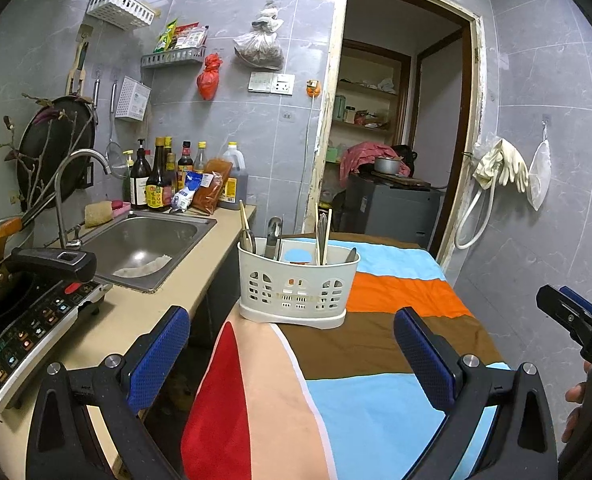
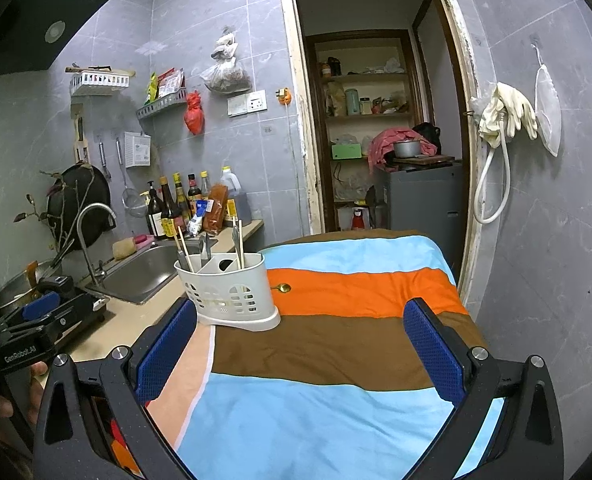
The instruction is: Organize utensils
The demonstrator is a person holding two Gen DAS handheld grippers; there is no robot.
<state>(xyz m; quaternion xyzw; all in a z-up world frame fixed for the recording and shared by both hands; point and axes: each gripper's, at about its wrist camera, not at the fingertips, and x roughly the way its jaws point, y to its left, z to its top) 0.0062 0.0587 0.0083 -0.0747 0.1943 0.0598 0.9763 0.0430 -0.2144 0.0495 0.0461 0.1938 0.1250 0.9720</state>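
Right wrist view shows a small gold spoon lying crosswise on the desk's orange stripe, just right of the white caddy, ahead of the spread, empty right gripper, the nearer one; the left gripper, marked "GenRobot.AI", gapes too.

A white slotted utensil holder stands upright on the striped tabletop, holding chopsticks and spoons. A small gold spoon lies just beside it on the orange stripe.
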